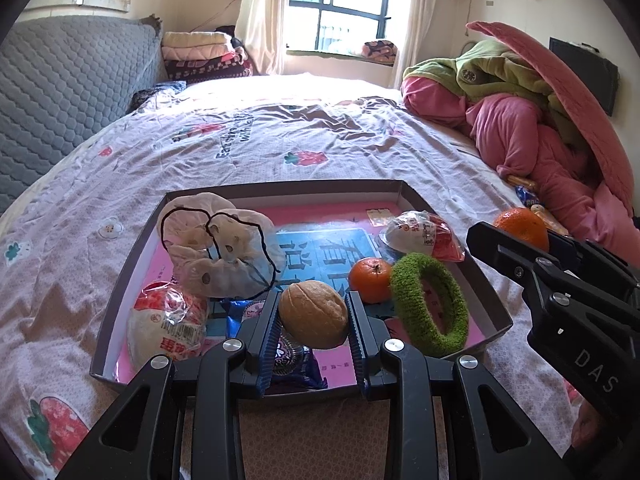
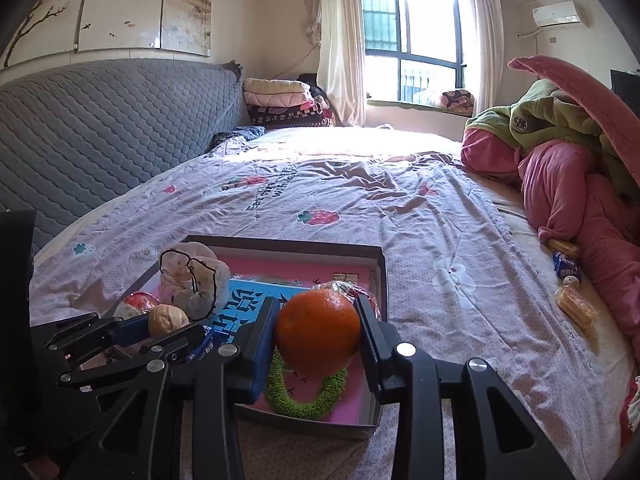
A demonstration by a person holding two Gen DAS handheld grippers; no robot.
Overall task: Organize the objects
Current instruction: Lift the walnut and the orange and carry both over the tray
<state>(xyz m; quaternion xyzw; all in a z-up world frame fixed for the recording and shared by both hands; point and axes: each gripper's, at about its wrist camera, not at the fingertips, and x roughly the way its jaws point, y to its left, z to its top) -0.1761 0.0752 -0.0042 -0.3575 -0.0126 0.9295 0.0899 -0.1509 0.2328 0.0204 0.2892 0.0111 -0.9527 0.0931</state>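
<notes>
**Desk:** Where the left wrist camera looks down over a bed, what does it catch?

**Photographer:** The left gripper angled downward above a shallow box lined in pink, its ridged blue pads pressed on both sides of a walnut, held clear above the box's near end. Inside the box lie a crumpled pale bag with black cord, two wrapped snacks in red and white, a purple packet, a small orange and a green fuzzy ring tipped against the right wall. At right, the right gripper reaches in from the side, carrying a larger orange.

**Desk:** And the right wrist camera?

**Photographer:** That gripper, also tilted down, clamps the larger orange between its fingers over the box's near right corner, straight above the green ring. To the left, the left gripper stretches across with the walnut pinched at its tip, beside the pale bag. Wafer snacks lie on the sheet well to the right, by pink bedding.
</notes>
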